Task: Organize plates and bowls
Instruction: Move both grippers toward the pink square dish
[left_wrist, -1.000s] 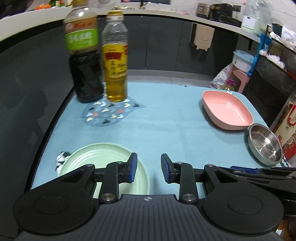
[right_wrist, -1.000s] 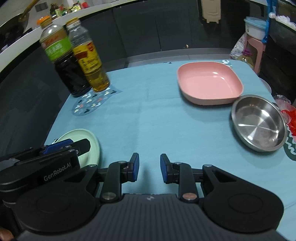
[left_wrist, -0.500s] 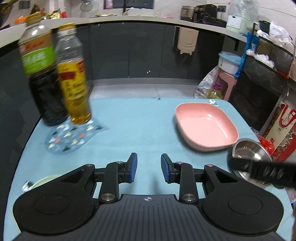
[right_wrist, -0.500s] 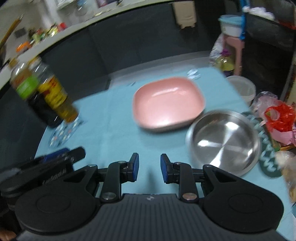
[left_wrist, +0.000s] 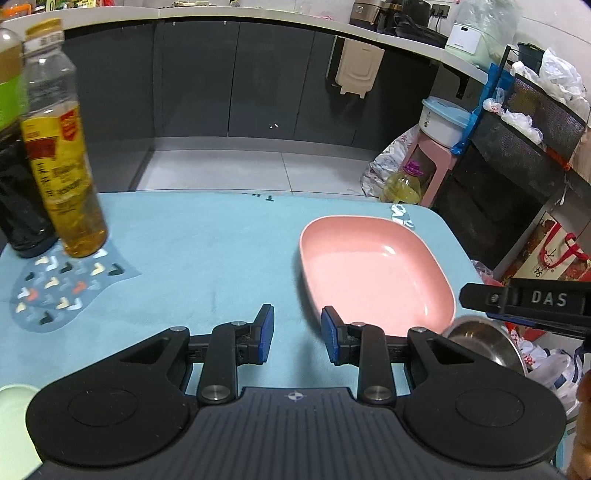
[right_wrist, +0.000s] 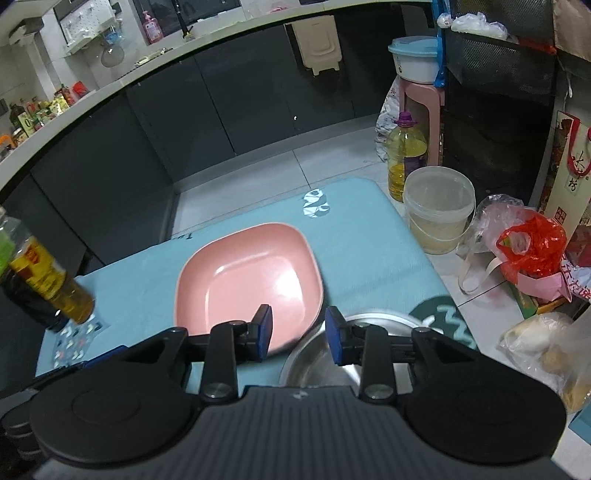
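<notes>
Right wrist view: right gripper (right_wrist: 297, 334) is opening, empty, over the smooth pink square plastic plate (right_wrist: 247, 277) and the shiny round steel bowl (right_wrist: 314, 363) beside it on the light-blue cloth (right_wrist: 354, 236). Left gripper (left_wrist: 297, 334) is parted, empty.

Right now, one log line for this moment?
left gripper: empty | right gripper: opening, empty, above steel bowl rim | pink plate: on table

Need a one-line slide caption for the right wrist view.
Right gripper, jaws opening and empty, poised over the pink plate and steel bowl on the blue tablecloth.
</notes>
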